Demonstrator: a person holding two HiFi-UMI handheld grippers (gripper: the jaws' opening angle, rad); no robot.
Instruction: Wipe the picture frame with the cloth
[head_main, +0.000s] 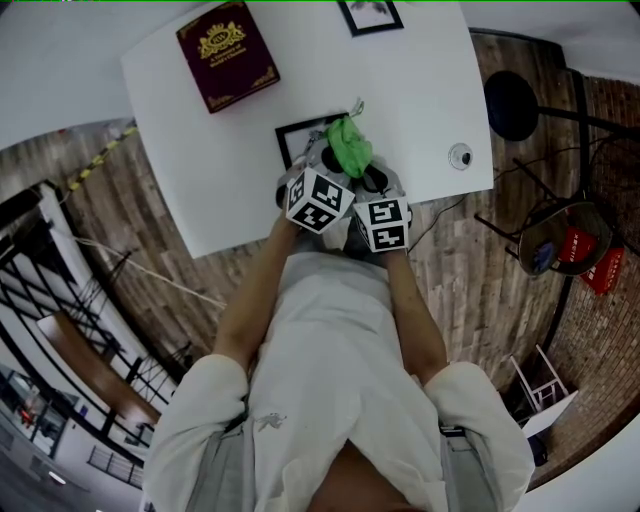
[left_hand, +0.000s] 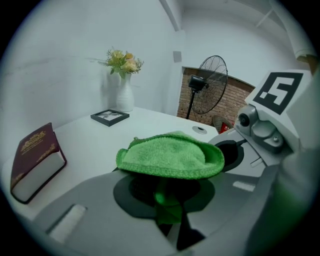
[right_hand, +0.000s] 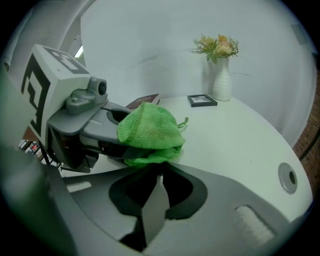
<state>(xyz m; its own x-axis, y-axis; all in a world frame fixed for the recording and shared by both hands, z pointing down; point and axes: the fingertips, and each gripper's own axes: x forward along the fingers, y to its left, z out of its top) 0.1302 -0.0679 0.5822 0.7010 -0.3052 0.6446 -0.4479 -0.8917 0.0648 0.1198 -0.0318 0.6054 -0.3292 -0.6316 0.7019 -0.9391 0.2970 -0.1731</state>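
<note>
A green cloth (head_main: 350, 147) is bunched at the tips of both grippers, above the near part of the white table (head_main: 420, 90). My left gripper (head_main: 333, 152) is shut on the cloth (left_hand: 170, 155), and a green strip hangs down through its jaw gap. My right gripper (head_main: 364, 166) meets it from the right, its jaws closing to a point in the cloth (right_hand: 150, 131). A black picture frame (head_main: 297, 135) lies flat on the table just under and left of the grippers, mostly hidden by them. Neither gripper view shows this frame.
A dark red book (head_main: 227, 53) lies at the table's far left. A second small frame (head_main: 370, 15) lies at the far edge beside a white vase of flowers (left_hand: 124, 92). A cable grommet (head_main: 460, 156) sits near the right edge. A floor fan (left_hand: 207, 90) stands beyond.
</note>
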